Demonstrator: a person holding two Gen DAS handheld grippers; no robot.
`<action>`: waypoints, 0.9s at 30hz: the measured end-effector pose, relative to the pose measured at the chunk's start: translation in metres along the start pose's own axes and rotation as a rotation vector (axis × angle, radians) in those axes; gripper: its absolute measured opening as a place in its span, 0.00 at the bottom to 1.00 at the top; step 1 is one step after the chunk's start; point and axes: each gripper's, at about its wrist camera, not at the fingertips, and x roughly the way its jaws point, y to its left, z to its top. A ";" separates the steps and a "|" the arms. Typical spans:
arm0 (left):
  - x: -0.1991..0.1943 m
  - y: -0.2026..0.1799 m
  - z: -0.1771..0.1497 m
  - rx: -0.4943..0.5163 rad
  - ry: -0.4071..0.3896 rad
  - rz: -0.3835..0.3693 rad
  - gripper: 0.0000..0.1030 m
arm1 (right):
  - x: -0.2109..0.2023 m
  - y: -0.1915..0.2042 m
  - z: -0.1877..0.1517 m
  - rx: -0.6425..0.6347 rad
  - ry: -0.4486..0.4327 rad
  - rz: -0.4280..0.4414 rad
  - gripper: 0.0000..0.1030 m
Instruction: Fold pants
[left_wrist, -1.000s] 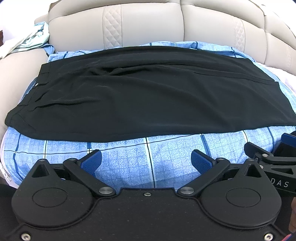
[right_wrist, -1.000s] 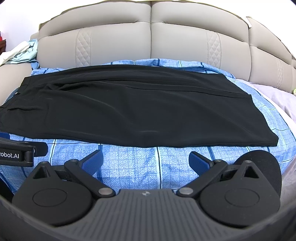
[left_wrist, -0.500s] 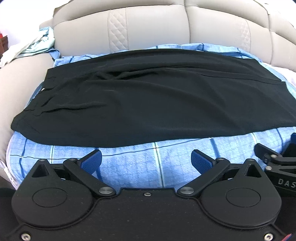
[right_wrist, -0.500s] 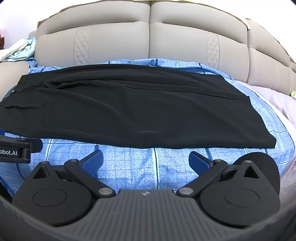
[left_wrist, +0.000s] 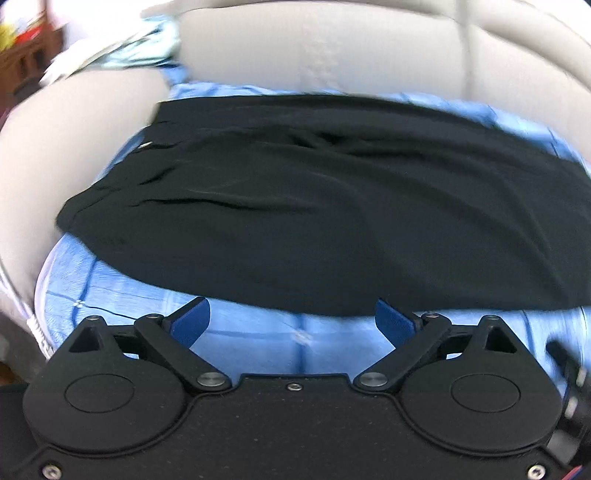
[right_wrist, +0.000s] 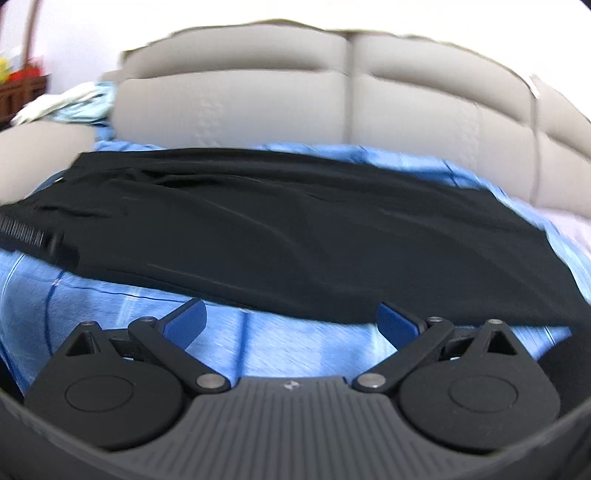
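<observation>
Black pants (left_wrist: 314, 206) lie flat, folded lengthwise, on a blue checked sheet (left_wrist: 258, 332), waistband at the left and leg ends at the right. They also show in the right wrist view (right_wrist: 295, 236). My left gripper (left_wrist: 293, 321) is open and empty, its blue pads at the pants' near edge. My right gripper (right_wrist: 291, 323) is open and empty, also at the near edge, further right. Both views are blurred by motion.
A grey padded headboard (right_wrist: 332, 96) rises behind the sheet. A grey cushion (left_wrist: 66, 147) sits at the left with light clothing (left_wrist: 122, 55) on it. The left gripper's body (right_wrist: 33, 232) shows at the left of the right wrist view. The blue sheet (right_wrist: 92, 314) spreads in front.
Both grippers have moved forward and closer to the pants' near edge, and both views have swung. The jaws have stayed open. The pants have not moved.
</observation>
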 end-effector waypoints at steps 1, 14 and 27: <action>0.004 0.015 0.004 -0.049 -0.010 0.001 0.93 | 0.003 0.008 0.000 -0.033 -0.005 0.005 1.00; 0.058 0.147 0.028 -0.443 -0.070 0.144 0.68 | 0.048 0.082 0.005 -0.286 -0.011 0.124 0.91; 0.087 0.162 0.035 -0.501 -0.152 0.268 0.16 | 0.081 0.091 0.028 -0.243 -0.023 0.193 0.89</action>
